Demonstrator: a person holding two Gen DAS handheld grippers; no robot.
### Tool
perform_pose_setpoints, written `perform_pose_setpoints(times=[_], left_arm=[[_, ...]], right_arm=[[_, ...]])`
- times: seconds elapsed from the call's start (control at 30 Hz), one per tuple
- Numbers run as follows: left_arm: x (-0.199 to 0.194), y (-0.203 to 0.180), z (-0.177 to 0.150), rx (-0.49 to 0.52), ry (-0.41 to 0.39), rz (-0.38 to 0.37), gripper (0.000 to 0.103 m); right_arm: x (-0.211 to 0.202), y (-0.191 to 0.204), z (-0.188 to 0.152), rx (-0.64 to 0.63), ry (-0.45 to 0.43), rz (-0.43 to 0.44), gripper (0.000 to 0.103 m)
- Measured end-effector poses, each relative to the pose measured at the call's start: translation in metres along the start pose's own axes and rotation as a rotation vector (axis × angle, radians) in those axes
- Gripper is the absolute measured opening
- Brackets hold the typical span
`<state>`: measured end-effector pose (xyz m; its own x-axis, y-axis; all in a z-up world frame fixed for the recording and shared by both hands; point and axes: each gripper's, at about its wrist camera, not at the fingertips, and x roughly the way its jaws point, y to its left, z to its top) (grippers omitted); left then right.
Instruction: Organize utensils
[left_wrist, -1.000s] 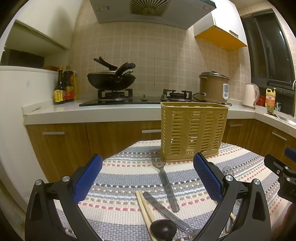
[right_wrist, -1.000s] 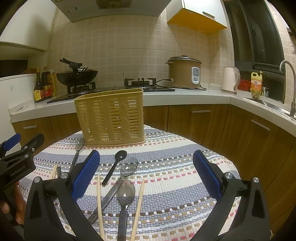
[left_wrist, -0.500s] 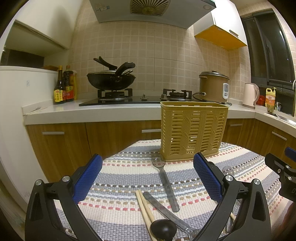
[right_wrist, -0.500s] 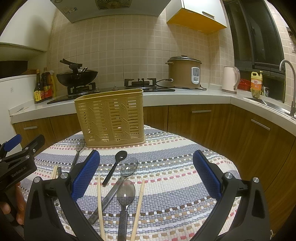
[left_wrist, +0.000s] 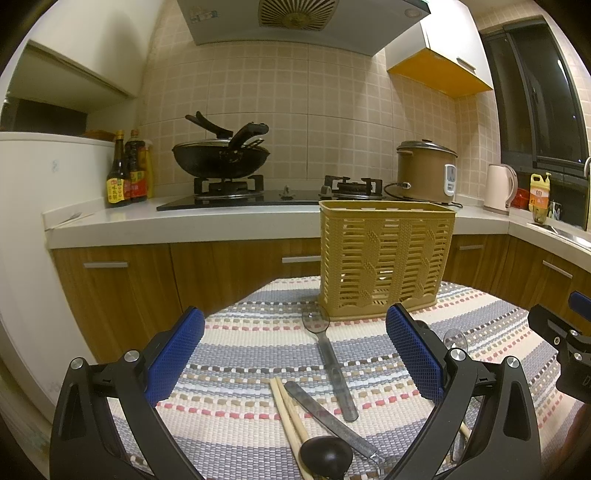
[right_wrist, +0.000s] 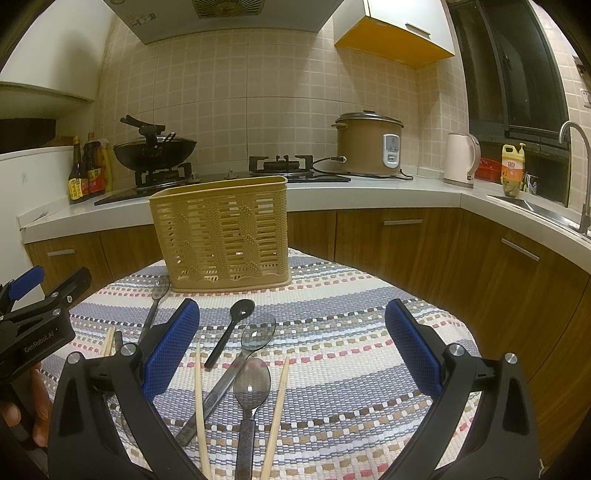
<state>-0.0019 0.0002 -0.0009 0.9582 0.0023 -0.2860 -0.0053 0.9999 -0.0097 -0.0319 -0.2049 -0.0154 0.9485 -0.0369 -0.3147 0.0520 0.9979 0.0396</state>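
A tan slatted utensil basket (left_wrist: 384, 258) stands upright at the far side of a round table with a striped woven cloth (left_wrist: 240, 347); it also shows in the right wrist view (right_wrist: 223, 236). My left gripper (left_wrist: 295, 354) is open and empty above a clear grey spoon (left_wrist: 328, 354), a pair of wooden chopsticks (left_wrist: 288, 413), a metal handle (left_wrist: 325, 417) and a black spoon (left_wrist: 325, 456). My right gripper (right_wrist: 291, 350) is open and empty above a black spoon (right_wrist: 231, 330), two clear spoons (right_wrist: 251, 391) and two loose chopsticks (right_wrist: 199, 406).
Behind the table runs a kitchen counter (left_wrist: 184, 221) with a wok (left_wrist: 221, 158) on the stove, sauce bottles (left_wrist: 125, 173), a rice cooker (right_wrist: 369, 146), a kettle (right_wrist: 461, 158) and a sink (right_wrist: 546, 210). The table edge drops off on the right (right_wrist: 461, 325).
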Motion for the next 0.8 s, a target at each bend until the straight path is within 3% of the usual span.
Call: perform_pose_setpoints(times=[0.6,0.8], left_arm=[[0.003,-0.002,-0.001,-0.001,0.008,0.001,0.096],[0.017,0.016,-0.003,-0.097,0.096,-0.033,0.095]], right_arm=[[0.007,0.010,-0.001,-0.041,0.021,-0.036,0.095],[0.017,0.007,-0.001,-0.035,0.073,-0.055,0.095]])
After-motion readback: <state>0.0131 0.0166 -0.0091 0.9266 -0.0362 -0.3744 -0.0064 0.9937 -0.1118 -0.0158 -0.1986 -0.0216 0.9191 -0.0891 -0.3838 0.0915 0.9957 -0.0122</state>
